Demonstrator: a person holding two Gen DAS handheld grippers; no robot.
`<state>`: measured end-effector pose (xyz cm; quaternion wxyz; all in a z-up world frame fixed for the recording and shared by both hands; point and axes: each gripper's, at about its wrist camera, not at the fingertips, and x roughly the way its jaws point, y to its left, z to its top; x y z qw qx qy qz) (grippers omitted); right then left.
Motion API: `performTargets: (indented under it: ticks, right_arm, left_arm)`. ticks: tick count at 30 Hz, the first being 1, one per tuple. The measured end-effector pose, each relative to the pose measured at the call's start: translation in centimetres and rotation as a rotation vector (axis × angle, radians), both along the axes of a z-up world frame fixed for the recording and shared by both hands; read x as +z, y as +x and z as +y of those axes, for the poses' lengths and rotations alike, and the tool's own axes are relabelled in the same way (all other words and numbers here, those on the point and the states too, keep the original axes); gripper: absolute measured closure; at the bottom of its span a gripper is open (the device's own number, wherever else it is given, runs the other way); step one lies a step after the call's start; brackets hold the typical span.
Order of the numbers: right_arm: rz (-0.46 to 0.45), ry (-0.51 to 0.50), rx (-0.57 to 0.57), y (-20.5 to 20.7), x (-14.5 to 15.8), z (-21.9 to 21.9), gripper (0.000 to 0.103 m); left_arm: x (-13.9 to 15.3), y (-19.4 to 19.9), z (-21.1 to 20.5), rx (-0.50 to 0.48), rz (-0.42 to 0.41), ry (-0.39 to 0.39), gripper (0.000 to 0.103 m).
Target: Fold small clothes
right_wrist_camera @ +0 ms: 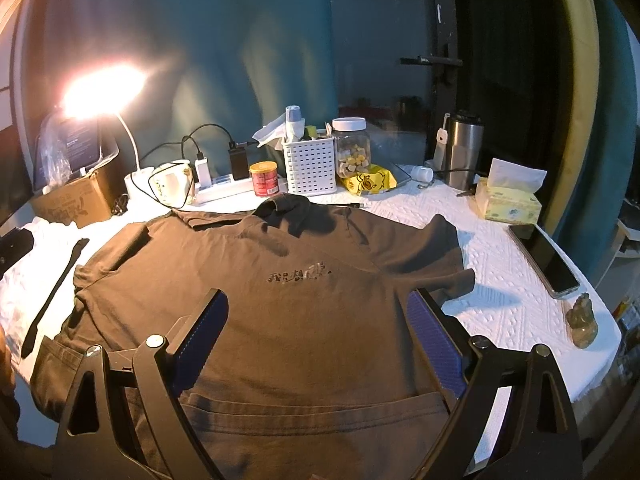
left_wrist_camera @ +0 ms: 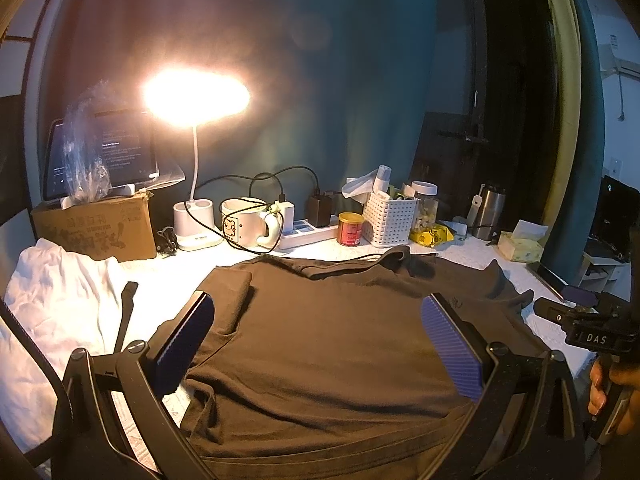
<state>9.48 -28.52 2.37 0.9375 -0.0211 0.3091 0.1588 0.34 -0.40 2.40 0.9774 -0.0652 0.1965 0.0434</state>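
both claws, left claw [left_wrist_camera: 316, 336] and right claw [right_wrist_camera: 316, 332], hung wide apart, empty, above brown shirt [right_wrist_camera: 256, 304]; shirt lay spread flat mid table [right_wrist_camera: 504, 304], front edge nearest, likely ready for folding.

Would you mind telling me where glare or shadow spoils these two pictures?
Left wrist view: the desk lamp blows out white and hazes the wall and tablet. Right wrist view: the lamp flares top left, while the shirt stays readable; edges bend in both.
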Motion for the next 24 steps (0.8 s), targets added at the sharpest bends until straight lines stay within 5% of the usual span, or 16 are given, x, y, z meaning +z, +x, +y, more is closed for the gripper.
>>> performTargets:
  ticks: [24]
  right_arm:
    - [0.065, 0.021, -0.003, 4.0, -1.6, -1.0, 0.010]
  left_arm:
    - [-0.6, 4.7, -1.4, 0.036, 0.097, 0.036, 0.001]
